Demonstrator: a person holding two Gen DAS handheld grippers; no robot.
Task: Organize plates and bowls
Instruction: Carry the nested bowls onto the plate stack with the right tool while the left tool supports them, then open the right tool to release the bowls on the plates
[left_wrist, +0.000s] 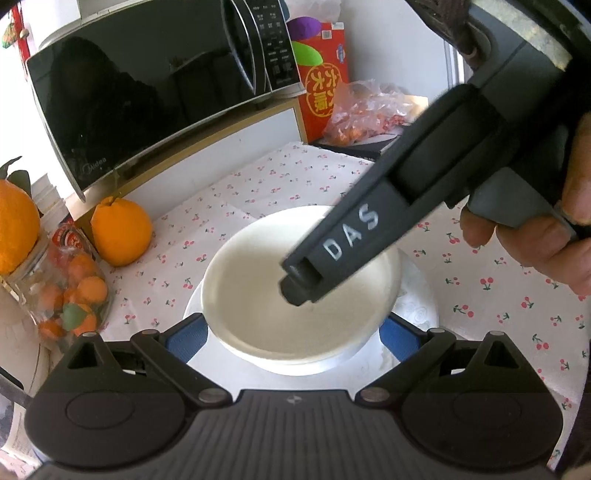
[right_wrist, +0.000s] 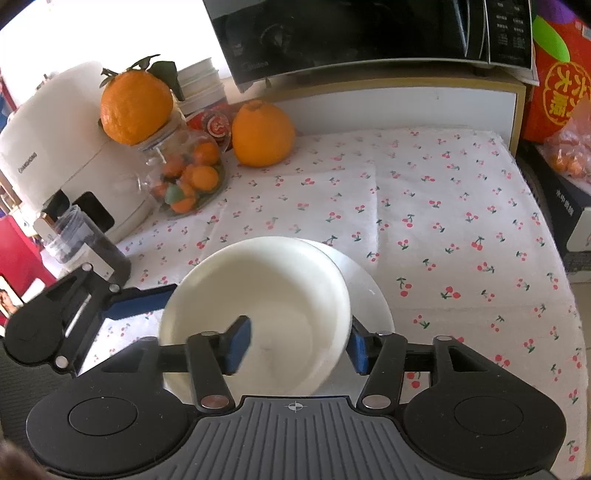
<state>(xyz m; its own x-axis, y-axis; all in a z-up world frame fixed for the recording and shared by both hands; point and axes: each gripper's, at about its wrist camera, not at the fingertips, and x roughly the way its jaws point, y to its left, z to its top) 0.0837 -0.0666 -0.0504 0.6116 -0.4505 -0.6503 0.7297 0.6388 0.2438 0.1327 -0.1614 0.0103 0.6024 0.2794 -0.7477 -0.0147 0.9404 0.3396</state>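
The white bowl (right_wrist: 258, 310) sits on the white plate (right_wrist: 369, 291), toward the near edge of the cherry-print tablecloth (right_wrist: 443, 206). The right gripper (right_wrist: 299, 345) has its fingers spread across the bowl's right wall, one blue pad inside the bowl and the other outside the rim; they straddle the wall but do not appear to pinch it. The left gripper (left_wrist: 291, 332) is also spread, its blue pads on either side of the bowl over the plate.

If the step in hand is seating the bowl on the plate, it is best to keep the bowl level and centred, then draw the right fingers straight up and off the rim so the wall is not dragged sideways; the left gripper should stay clear of the plate's edge.

The bowl's near rim hides behind the gripper bodies in both views. Whether the bowl rests fully flat on the plate is hard to judge, as its edge is blurred in the right wrist view. The right gripper's body covers part of the bowl in the left wrist view.
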